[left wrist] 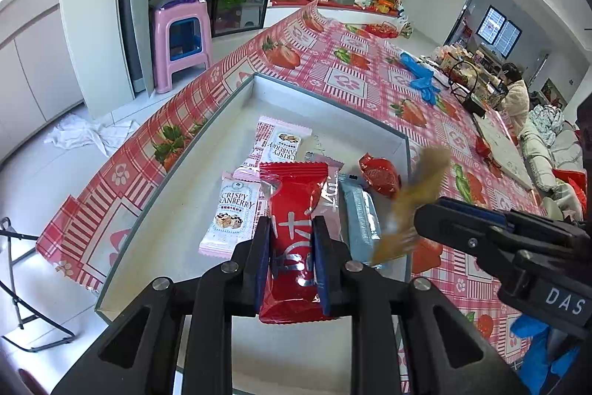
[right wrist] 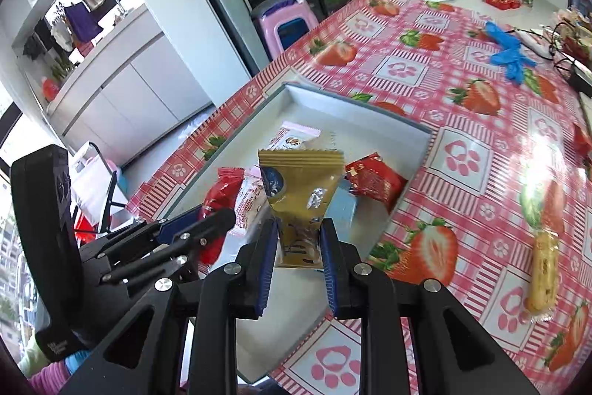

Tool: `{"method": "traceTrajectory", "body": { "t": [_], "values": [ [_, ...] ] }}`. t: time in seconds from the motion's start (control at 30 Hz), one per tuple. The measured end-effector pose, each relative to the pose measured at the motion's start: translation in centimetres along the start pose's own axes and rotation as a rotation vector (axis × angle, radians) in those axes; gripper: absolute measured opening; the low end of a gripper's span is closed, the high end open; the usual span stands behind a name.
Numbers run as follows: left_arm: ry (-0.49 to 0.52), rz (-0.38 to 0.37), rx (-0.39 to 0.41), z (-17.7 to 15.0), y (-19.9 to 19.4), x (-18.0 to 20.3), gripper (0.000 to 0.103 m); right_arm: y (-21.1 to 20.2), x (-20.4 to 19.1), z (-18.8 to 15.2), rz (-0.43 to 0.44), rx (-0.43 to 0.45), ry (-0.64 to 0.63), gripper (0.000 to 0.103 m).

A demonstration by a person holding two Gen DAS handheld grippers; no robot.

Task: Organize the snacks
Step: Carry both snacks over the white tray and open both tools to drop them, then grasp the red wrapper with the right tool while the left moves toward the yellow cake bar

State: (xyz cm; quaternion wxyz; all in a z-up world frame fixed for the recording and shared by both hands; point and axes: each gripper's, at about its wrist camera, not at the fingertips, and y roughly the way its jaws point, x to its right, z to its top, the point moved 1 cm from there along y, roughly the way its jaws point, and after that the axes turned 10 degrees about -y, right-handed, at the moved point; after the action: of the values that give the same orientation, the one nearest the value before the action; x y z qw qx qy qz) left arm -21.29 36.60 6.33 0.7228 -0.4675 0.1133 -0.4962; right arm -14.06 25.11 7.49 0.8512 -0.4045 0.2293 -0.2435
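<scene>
Strawberry-print tablecloth (right wrist: pixel 477 150), shallow grey tray (left wrist: pixel 207 132) on it; left gripper (left wrist: pixel 292 258) clenched on red snack packet (left wrist: pixel 296 210) above the tray; right gripper (right wrist: pixel 299 260) grasping gold snack packet (right wrist: pixel 299 191) over the tray; cranberry bars (left wrist: pixel 233 210) lying inside the tray.

"CRISPY CRANBERRY" stands on two pink-edged snack packets (left wrist: pixel 232 210) (one upside down); "DAS" on the right gripper (left wrist: pixel 418 223).

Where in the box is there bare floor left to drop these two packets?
Free: the box's far corner behind the cranberry packets, and its near floor below the left tongs. Crowded: the middle, around the blue packet and small red packet. Left tongs hold the red packet, right tongs the gold packet.
</scene>
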Motion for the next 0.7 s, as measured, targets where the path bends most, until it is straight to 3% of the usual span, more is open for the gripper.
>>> {"method": "traceTrajectory", "body": {
  "t": [0.07,0.1,0.2,0.27,0.3,0.47,0.6,0.7],
  "values": [
    [0.0,0.001,-0.011,0.4,0.1,0.6,0.051,-0.2,1.1,0.0,-0.024,0.003,0.015,0.062],
    [-0.003,-0.005,-0.011,0.7,0.1,0.9,0.054,-0.6,1.7,0.0,-0.043,0.012,0.02,0.086],
    [0.01,-0.048,0.001,1.4,-0.7,3.5,0.062,-2.5,4.7,0.2,-0.117,0.043,0.032,0.087],
    [0.029,-0.075,0.009,1.6,-0.9,5.7,0.08,-4.3,7.7,0.4,-0.162,0.063,0.065,0.087],
    [0.04,-0.095,0.015,1.6,-0.9,7.1,0.082,-5.5,9.9,0.5,-0.196,0.079,0.096,0.087],
    [0.118,-0.154,-0.015,-0.6,2.1,15.3,0.088,-10.1,19.2,-0.4,-0.288,0.099,0.281,0.087],
    [0.165,-0.101,-0.06,-2.7,7.7,19.6,0.088,-12.4,25.7,-2.4,-0.358,0.099,0.432,0.087],
    [0.154,-0.069,-0.069,-3.3,10.3,20.1,0.088,-12.9,30.0,-4.2,-0.346,0.134,0.594,0.087]
  ]
}}
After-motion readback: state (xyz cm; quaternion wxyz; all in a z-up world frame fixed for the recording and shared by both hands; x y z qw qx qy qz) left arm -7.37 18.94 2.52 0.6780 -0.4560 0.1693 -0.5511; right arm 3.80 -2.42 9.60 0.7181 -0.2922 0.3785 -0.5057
